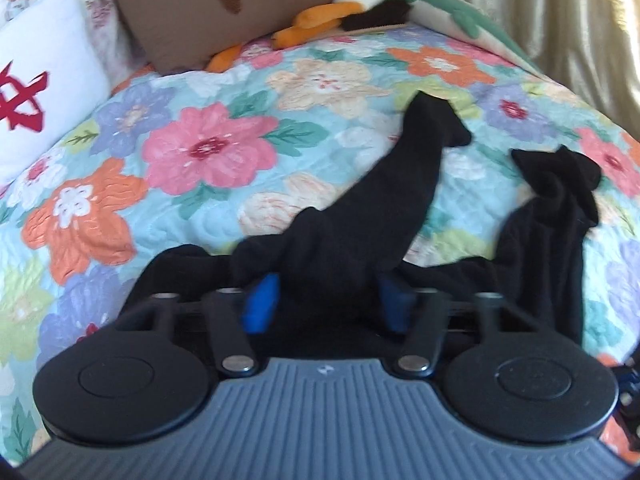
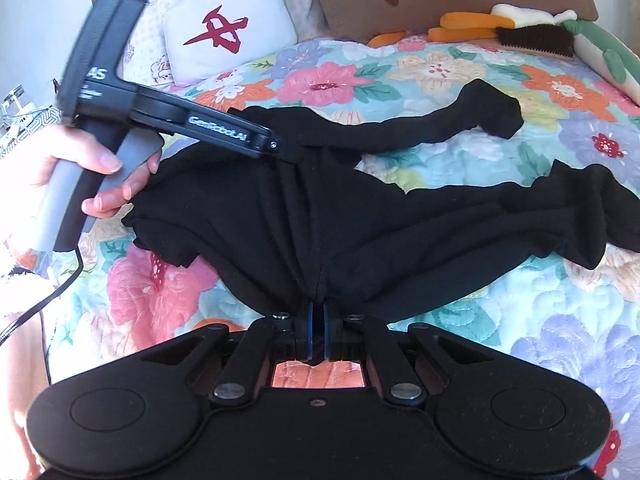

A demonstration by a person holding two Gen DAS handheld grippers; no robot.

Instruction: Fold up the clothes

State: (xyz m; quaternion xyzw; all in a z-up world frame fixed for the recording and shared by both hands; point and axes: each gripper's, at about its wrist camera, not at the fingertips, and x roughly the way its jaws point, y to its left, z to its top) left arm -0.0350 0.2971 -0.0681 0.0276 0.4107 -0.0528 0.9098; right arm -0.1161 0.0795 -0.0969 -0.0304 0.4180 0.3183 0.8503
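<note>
On the floral quilt (image 2: 540, 312), both claws are pinching the black tights' (image 2: 360, 220) waistband: left claw (image 1: 326, 296) and right claw (image 2: 319, 320) are pressed together on fabric; lifting and straightening likely follow.

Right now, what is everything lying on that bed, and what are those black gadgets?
black garment: one, black, spread on the quilt, two long legs trailing toward the pillows.
quilt: one, pale blue with pink, orange and purple flowers, covering the bed.
white pillow: one, white with a red mark, at the head of the bed.
brown cushion: one, brown with a cream picture, beside the white pillow.
plush toy: one, orange, white, brown and green, lying by the brown cushion.
curtain: one, beige, behind the bed.
left gripper: one, black with blue pads, closing around a fold of the garment.
right gripper: one, black, shut on the garment's edge.
hand: one, holding the left gripper's grey handle.
</note>
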